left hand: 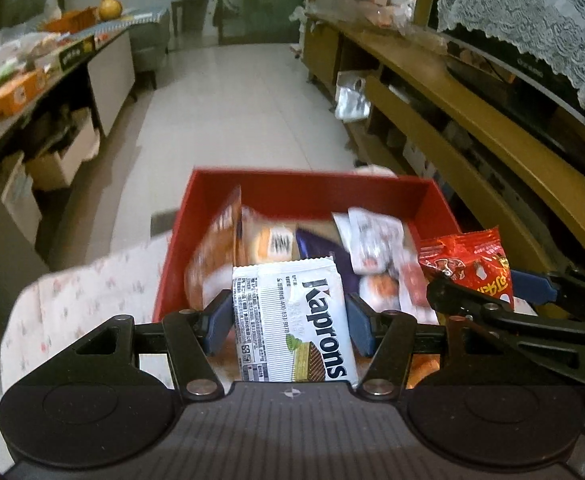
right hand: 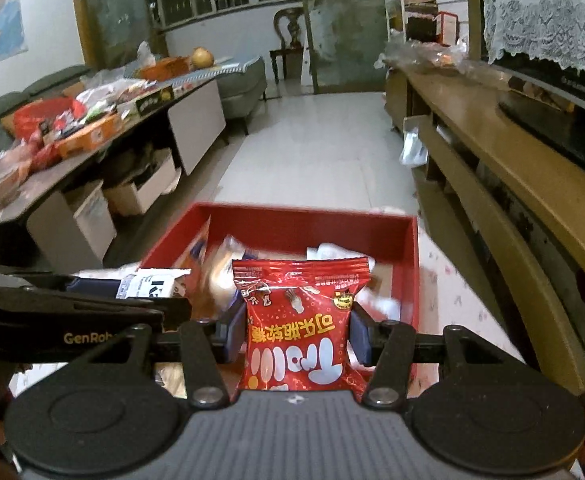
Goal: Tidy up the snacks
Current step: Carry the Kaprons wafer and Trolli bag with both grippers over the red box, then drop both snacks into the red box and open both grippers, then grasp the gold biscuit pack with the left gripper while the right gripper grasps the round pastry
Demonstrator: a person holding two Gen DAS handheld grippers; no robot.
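Note:
My left gripper point(left hand: 288, 316) is shut on a white Kaprons wafer packet point(left hand: 292, 320) and holds it over the near part of the red box point(left hand: 308, 184). My right gripper point(right hand: 296, 334) is shut on a red gummy candy packet point(right hand: 298, 320), also over the near edge of the red box point(right hand: 312, 216). The box holds several snack packets. In the left wrist view the red packet point(left hand: 468, 268) and the right gripper show at the right. In the right wrist view the white packet point(right hand: 148, 286) and the left gripper show at the left.
The box sits on a floral cloth point(left hand: 80, 300). A low table point(right hand: 92, 148) with many snacks stands at the left. A long wooden cabinet point(right hand: 492, 152) runs along the right. Tiled floor point(left hand: 244, 112) lies beyond the box.

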